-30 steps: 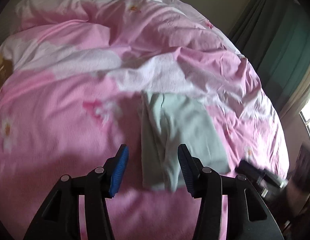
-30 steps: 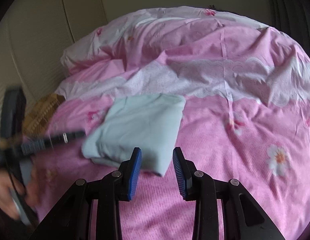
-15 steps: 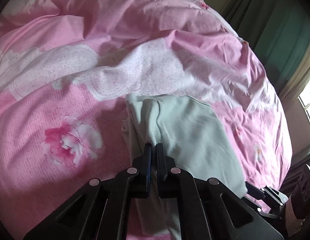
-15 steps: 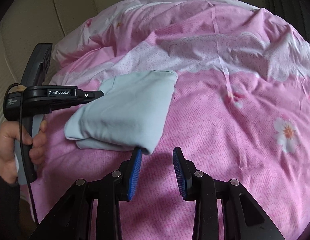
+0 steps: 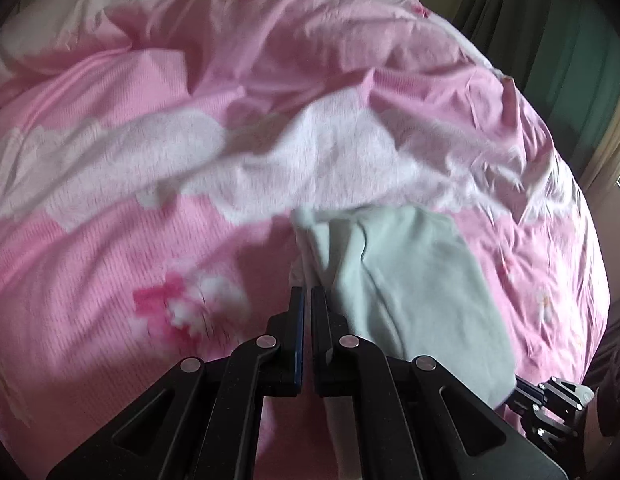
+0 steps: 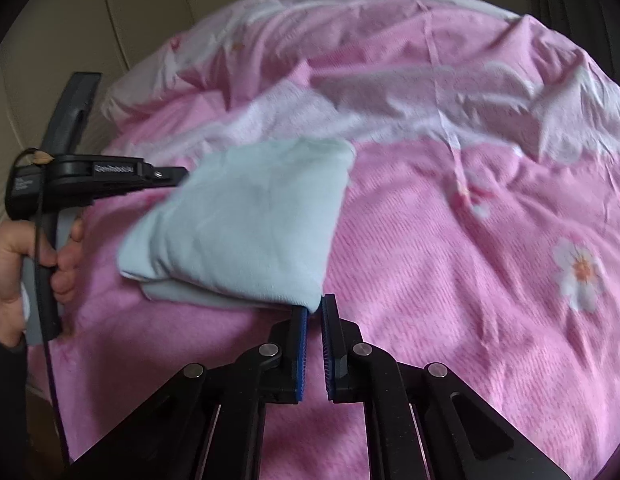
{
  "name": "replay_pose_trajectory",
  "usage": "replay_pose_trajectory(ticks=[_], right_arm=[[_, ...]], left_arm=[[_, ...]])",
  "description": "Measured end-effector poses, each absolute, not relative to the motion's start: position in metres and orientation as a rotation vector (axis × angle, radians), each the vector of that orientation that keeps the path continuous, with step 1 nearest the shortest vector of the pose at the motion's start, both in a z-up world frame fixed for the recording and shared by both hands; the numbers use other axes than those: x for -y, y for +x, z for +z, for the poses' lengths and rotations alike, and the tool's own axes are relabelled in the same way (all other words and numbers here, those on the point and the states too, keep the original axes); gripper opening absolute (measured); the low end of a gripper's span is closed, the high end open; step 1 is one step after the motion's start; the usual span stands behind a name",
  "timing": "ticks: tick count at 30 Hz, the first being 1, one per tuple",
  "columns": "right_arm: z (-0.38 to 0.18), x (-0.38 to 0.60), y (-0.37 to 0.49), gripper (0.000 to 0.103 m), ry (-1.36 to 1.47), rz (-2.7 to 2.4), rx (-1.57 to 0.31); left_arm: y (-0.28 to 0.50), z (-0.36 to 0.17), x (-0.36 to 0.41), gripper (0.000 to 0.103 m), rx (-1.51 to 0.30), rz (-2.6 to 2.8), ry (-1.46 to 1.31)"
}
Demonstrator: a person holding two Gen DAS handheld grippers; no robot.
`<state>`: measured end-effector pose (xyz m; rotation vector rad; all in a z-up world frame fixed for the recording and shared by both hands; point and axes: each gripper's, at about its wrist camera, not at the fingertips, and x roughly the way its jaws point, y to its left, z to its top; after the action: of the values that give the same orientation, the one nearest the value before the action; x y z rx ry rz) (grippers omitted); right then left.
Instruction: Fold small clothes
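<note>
Left tongs (image 5: 307, 300) pinch the folded garment's (image 6: 246, 224) left edge; right tongs (image 6: 314, 308) nearly pressed together at its near corner, grip unclear.

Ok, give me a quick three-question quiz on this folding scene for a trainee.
1. True or false: the light blue folded garment lies on a green blanket.
2. The right gripper has its tips at the garment's: A) near corner, B) middle, C) far edge.
3. Fill in: the left gripper has its jaws nearly ____.

Key: 1 false, it lies on a pink floral duvet; 2 A; 3 shut.
</note>
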<state>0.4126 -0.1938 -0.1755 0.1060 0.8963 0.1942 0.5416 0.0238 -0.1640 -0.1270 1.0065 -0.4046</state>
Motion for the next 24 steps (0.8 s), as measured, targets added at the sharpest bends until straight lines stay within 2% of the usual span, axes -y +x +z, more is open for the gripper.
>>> replay_pose_trajectory(ticks=[8, 10, 12, 13, 24], right_arm=[[-0.173, 0.192, 0.406, 0.008, 0.058, 0.201, -0.906], [-0.172, 0.195, 0.404, 0.009, 0.077, 0.204, -0.907], [-0.169, 0.197, 0.401, 0.01, 0.091, 0.207, -0.899], [-0.166, 0.198, 0.399, 0.01, 0.09, 0.207, -0.89], [-0.146, 0.196, 0.401, 0.01, 0.093, 0.227, -0.819]], left_arm=[[0.486, -0.141, -0.028, 0.008, -0.962, -0.437, -0.147], [0.472, -0.136, -0.029, 0.02, -0.955, -0.453, -0.16], [0.462, -0.133, -0.028, 0.037, -0.95, -0.456, -0.184], [0.459, -0.133, -0.026, 0.038, -0.95, -0.461, -0.19], [0.458, -0.17, -0.014, 0.032, -1.01, -0.395, -0.195]])
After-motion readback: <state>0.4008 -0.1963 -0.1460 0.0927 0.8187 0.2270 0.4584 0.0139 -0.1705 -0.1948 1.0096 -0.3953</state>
